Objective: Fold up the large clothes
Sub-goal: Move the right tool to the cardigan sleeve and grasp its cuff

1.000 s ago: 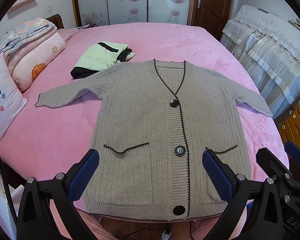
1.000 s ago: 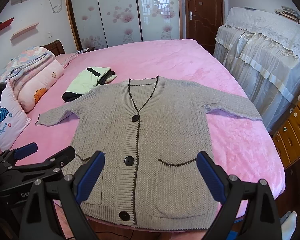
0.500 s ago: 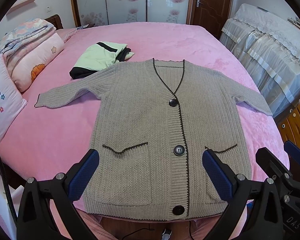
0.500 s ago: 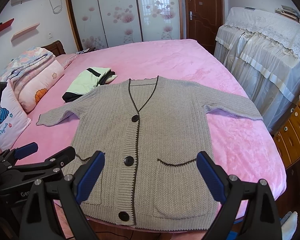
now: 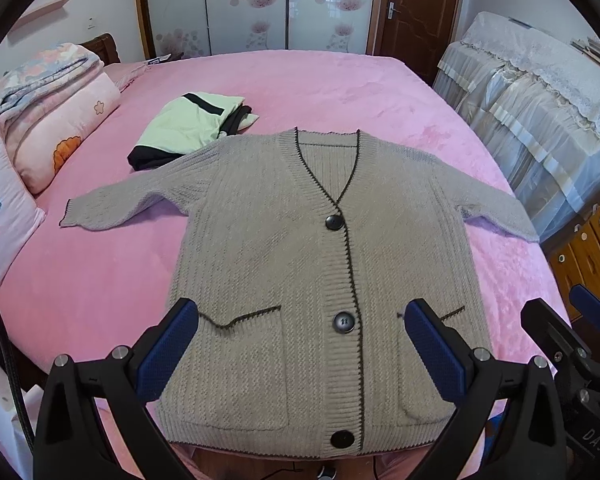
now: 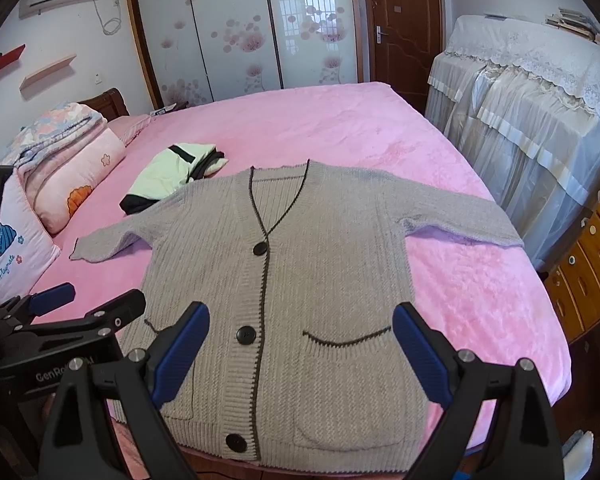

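The left tongs (image 5: 300,344) are held wide apart, gripping nothing; their blue pads (image 5: 168,350) are finely cross-hatched and set in black angular arms. The right tongs (image 6: 300,344) are likewise spread wide and empty, with the same ribbed blue pads (image 6: 418,354). Both are poised above the hem of a grey-beige cardigan (image 5: 284,264), which is laid flat, front up, at the near edge of the bed (image 5: 320,88). The cardigan is chunky rib-knit, trimmed in dark stitching along its V-neck, placket and two patch pockets, and fastened with round dark buttons (image 5: 343,323). Its sleeves are spread outward. Under it a plush pink blanket is seen. Beyond its left shoulder a folded pale-green and black garment (image 5: 188,128) is placed.
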